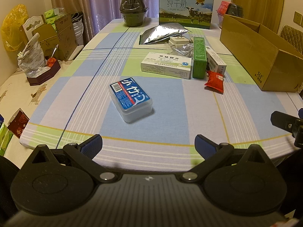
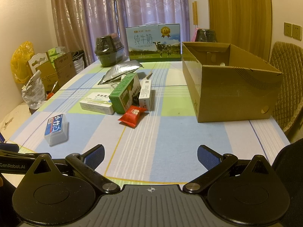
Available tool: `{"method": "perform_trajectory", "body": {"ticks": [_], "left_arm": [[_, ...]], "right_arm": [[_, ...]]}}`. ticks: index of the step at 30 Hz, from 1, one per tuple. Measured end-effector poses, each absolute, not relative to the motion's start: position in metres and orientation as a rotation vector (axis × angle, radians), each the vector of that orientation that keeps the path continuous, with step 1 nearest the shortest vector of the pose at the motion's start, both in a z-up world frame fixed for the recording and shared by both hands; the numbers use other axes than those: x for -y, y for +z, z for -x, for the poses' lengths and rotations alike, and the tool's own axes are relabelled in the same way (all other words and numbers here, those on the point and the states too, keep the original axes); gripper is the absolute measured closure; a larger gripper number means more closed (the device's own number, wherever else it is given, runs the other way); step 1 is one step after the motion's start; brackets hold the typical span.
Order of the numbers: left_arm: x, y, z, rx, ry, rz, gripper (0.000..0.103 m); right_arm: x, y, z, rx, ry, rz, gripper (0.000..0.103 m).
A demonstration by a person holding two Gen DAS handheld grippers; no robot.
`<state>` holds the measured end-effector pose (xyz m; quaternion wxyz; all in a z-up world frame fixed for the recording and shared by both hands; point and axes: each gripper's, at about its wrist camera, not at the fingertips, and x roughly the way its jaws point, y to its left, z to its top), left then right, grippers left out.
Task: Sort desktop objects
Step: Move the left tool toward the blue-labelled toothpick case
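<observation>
Desktop objects lie scattered on a checked tablecloth (image 1: 170,128), and neither claw touches any of them. Left gripper (image 1: 148,144) hangs low over the near table edge, level, its blue-padded fingers (image 1: 92,147) spread wide with nothing between them. Right gripper (image 2: 150,155) holds the same pose further right, fingers (image 2: 207,157) wide apart and empty; in the left wrist view only a black piece of it shows at the right border, cut off by the frame.

Nearest is a clear plastic box with a blue label (image 1: 130,100), alone on the cloth ahead of the left gripper. Beyond it, in a loose cluster, a red snack packet (image 2: 132,116) lies just in front of a green carton (image 2: 124,93), with a flat white medicine box (image 2: 96,105) to its left and a small white carton (image 2: 145,94) to its right. Something dark sits between the green and white cartons, too hidden to identify. Behind them a white plug adapter (image 1: 179,40) and a silver foil pouch (image 1: 161,33) lie together; a tangle by the adapter is hard to make out.

An open cardboard box (image 2: 233,94) stands to the right, its inside mostly hidden by its near wall. At the far edge stand a milk carton case (image 2: 154,41) and a dark wrapped container (image 2: 108,50).
</observation>
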<state>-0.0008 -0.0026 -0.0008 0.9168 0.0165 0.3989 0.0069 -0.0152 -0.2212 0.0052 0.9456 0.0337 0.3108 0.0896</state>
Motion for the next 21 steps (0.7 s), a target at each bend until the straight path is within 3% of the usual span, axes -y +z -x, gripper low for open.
{"method": "perform_trajectory", "body": {"ticks": [21], "left_arm": [[0.0025, -0.0007, 0.0009, -0.82, 0.021, -0.034, 0.001]], "right_arm": [[0.2212, 0.0049, 0.0151, -0.634, 0.181, -0.068, 0.002]]}}
